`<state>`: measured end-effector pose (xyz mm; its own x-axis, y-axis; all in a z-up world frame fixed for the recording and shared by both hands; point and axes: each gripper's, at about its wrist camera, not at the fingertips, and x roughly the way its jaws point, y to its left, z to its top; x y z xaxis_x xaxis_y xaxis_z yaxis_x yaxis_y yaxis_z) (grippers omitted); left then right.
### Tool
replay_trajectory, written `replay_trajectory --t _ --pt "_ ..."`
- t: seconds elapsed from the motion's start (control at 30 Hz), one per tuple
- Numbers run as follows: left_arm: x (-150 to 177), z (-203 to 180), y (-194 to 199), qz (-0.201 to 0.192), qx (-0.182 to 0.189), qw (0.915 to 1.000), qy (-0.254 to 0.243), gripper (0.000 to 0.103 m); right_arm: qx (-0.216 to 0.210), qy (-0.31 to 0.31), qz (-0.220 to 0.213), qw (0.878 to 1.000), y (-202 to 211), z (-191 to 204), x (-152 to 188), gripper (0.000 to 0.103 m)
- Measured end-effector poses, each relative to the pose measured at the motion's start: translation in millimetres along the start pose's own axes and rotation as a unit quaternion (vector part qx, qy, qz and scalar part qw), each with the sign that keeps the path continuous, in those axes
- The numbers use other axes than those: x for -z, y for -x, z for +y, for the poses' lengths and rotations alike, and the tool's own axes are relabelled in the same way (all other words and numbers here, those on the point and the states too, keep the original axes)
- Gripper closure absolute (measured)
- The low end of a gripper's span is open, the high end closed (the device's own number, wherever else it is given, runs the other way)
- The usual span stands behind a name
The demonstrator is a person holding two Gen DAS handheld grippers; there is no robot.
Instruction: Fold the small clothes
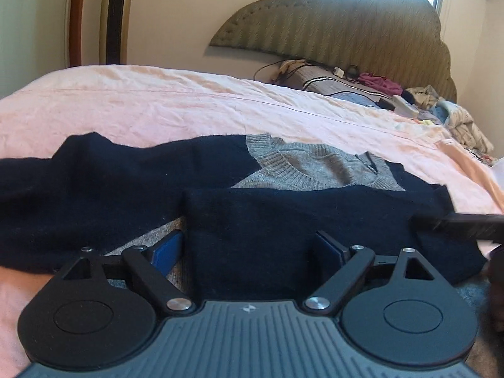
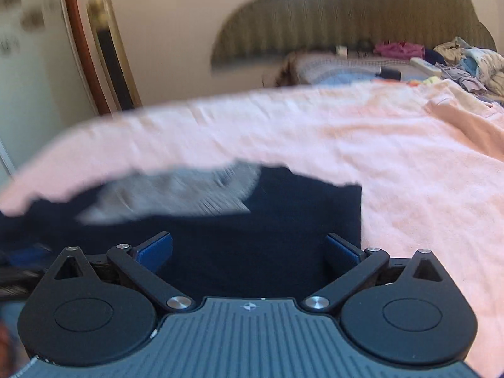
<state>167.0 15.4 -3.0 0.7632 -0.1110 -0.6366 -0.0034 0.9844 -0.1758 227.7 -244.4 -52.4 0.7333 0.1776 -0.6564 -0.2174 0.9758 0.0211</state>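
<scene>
A navy and grey knitted sweater [image 1: 220, 189] is spread across the pink bedsheet [image 1: 157, 100], its ribbed grey collar [image 1: 283, 163] turned toward the headboard [image 1: 346, 25] and one navy sleeve [image 1: 63, 189] stretched out to the left. A navy panel of the garment is folded over the front, and its folded edge is seen just below the collar. The left gripper [image 1: 252, 249] is held low over this folded panel with its blue-padded fingers [image 1: 167, 252] spread wide, dark cloth lying between them; no grip on the fabric can be made out. In the right wrist view, which is blurred, the right gripper [image 2: 249, 252] is likewise held wide apart over the navy fabric [image 2: 283, 220], close to the garment's right edge, with pink sheet showing beside it. Part of a black gripper body is seen at the right margin of the left wrist view. Near the headboard, a heap of mixed clothes [image 1: 456, 116], a purple garment [image 1: 381, 82] and some cables [image 1: 315, 66] are piled well apart from the sweater.
</scene>
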Motion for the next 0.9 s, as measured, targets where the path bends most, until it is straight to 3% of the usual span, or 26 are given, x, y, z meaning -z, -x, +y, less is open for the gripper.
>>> replay_trajectory --t 0.03,0.17,0.27,0.47,0.53,0.63,0.7,0.73,0.83,0.9 --pt "0.0 0.0 -1.0 0.003 0.001 0.9999 -0.01 0.013 0.006 0.039 -0.024 0.999 -1.1 5.2 9.1 0.0" --pt "-2.1 -4.6 -5.0 0.011 0.002 0.9995 -0.029 0.002 0.002 0.016 -0.025 1.0 -1.9 1.3 10.7 0.0" --pt "-2.1 -7.1 -4.3 0.015 -0.001 0.9991 -0.039 0.001 0.003 0.016 -0.026 1.0 -2.2 2.3 10.3 0.0" --pt "4.9 49.3 50.3 -0.037 0.0 0.9986 0.037 0.001 0.0 0.012 -0.03 0.999 1.4 0.5 11.7 0.0" --pt "4.8 78.8 69.6 -0.056 -0.024 0.9971 0.046 0.001 -0.001 0.011 -0.031 0.999 1.6 -0.3 11.5 0.0" --pt "0.1 139.9 91.2 -0.077 -0.094 0.9891 0.083 0.001 -0.001 0.011 -0.031 0.999 1.6 -0.6 11.6 0.0" --pt "-0.3 195.1 102.2 -0.082 -0.125 0.9736 0.172 0.001 -0.001 0.011 -0.031 0.999 1.7 -0.6 11.6 0.0" --pt "1.9 226.5 107.3 -0.083 -0.127 0.96 0.236 0.001 -0.001 0.011 -0.032 0.999 2.0 -0.6 11.6 0.0" --pt "20.2 301.2 120.0 -0.117 -0.091 0.9035 0.402 0.001 -0.002 0.01 -0.032 0.999 2.5 -0.8 11.6 0.0" --pt "25.3 325.7 127.2 -0.15 -0.084 0.8753 0.452 0.001 -0.002 0.01 -0.033 0.999 2.6 -1.0 11.6 0.0"
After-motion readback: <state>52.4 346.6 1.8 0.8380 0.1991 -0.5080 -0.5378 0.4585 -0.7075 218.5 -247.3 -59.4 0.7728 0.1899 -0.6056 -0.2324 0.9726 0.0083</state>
